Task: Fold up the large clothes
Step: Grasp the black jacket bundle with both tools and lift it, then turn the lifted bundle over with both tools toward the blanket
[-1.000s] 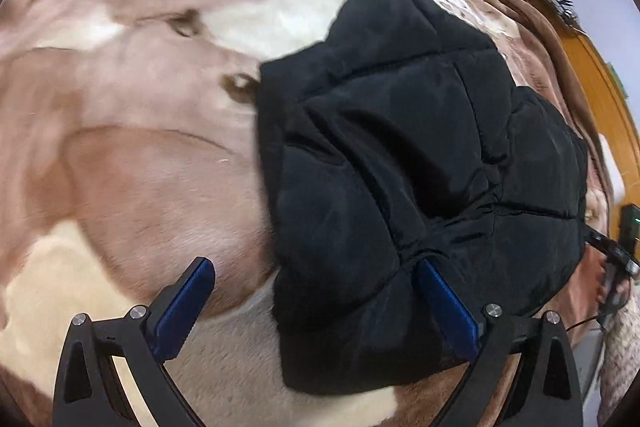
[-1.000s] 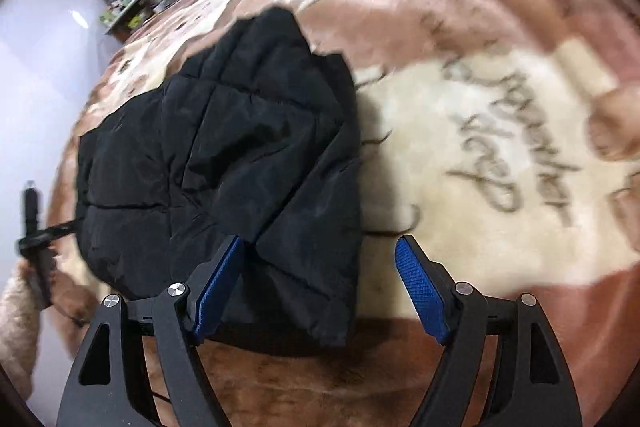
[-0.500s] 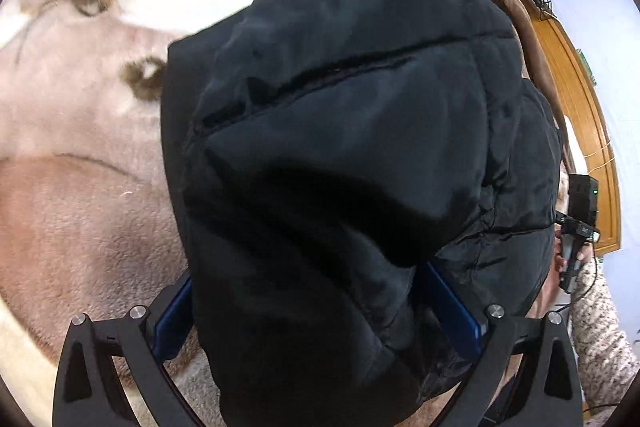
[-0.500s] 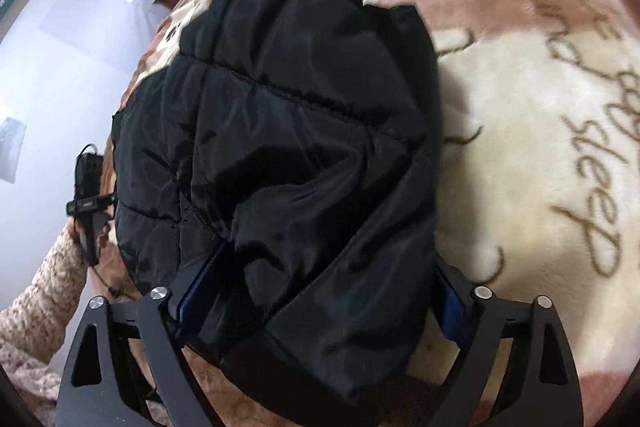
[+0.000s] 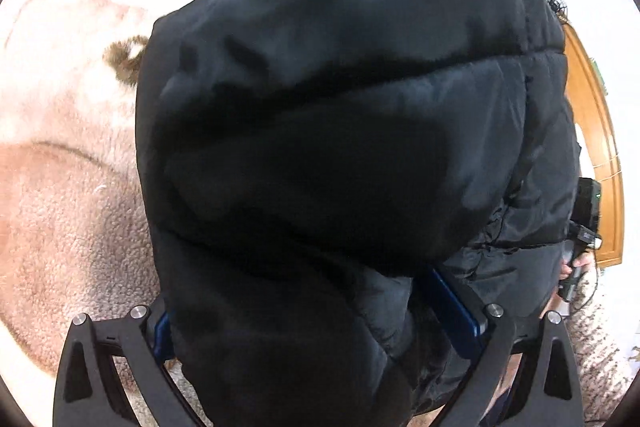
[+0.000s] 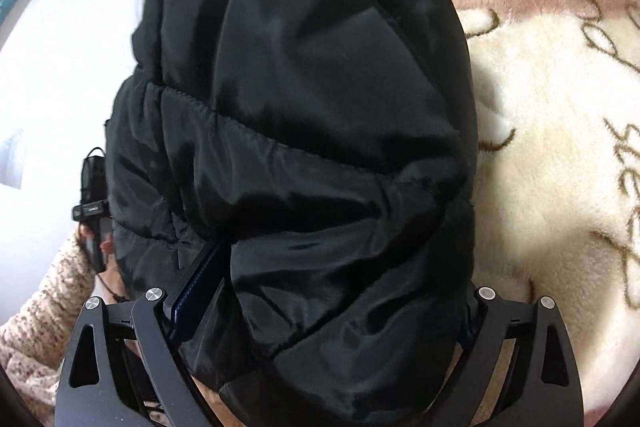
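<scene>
Lying on the blanket (image 6: 560,155), the jacket (image 5: 340,147) is bulging between both grippers; left gripper (image 5: 320,323) and right gripper (image 6: 320,311) are keeping wide jaws around its near edge, probably to fold it over.

Black jacket (image 5: 340,147) hides my left gripper (image 5: 320,323) fingertips, most of blanket (image 5: 60,207); can't tell grip. Right gripper (image 6: 320,311) likewise buried.

Both grippers: black plastic frames with triangular cutouts, silver round screws at the joints. Left gripper (image 5: 320,323) has blue pads on its fingers (image 5: 460,311) (partly hidden). Right gripper (image 6: 320,311) matches, dark blue pads. Speckled beige knit sleeve (image 6: 36,311).
</scene>
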Motion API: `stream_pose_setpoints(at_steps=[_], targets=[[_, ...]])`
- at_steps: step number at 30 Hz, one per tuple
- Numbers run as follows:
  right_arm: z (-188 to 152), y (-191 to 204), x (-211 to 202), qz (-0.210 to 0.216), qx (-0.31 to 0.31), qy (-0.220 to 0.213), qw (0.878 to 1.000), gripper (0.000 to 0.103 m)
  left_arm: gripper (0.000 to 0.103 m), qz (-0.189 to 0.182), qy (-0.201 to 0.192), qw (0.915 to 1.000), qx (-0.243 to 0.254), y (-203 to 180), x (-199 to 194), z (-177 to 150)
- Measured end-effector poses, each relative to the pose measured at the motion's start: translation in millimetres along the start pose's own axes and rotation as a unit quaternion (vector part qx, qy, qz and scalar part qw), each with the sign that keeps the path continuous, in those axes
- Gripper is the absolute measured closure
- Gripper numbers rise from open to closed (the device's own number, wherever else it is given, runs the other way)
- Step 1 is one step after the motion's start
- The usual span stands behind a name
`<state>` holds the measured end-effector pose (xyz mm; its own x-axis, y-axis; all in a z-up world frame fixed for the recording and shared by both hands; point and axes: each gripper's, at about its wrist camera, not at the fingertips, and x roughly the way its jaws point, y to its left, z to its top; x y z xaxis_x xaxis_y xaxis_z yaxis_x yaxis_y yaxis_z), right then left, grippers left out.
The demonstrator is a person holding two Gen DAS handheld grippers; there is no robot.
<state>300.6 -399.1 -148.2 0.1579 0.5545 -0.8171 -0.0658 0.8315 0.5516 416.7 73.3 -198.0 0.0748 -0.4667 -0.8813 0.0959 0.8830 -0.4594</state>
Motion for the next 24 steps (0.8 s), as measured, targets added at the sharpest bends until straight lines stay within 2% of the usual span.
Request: stream_pose_setpoints(at_steps=[5,10,14,20,22,24], targets=[[0,19,2,-0.045,-0.013,0.001,0.999,0.028,0.010,0.040,-0.005,0.9992,0.002,-14,2,-1],[-4,50,1,-0.110,-0.067,-0.010,0.992,0.047,0.024,0.076,-0.011,0.9970,0.010,-33,1,-1],[-7,63,4,-0.133,-0.080,-0.018,0.988,0.051,0.028,0.100,-0.015,0.9947,0.016,-44,2,2],[-6,52,5,-0.118,-0.056,-0.024,0.991,0.048,0.024,0.090,-0.021,0.9957,0.002,-43,6,10],[-8,41,2,-0.119,-0.049,-0.030,0.991,0.048,0.031,0.085,-0.026,0.9960,-0.006,-48,9,8],[-12,49,1,-0.143,-0.059,-0.041,0.987,0.051,0.038,0.086,-0.039,0.9955,-0.004,-53,7,6]])
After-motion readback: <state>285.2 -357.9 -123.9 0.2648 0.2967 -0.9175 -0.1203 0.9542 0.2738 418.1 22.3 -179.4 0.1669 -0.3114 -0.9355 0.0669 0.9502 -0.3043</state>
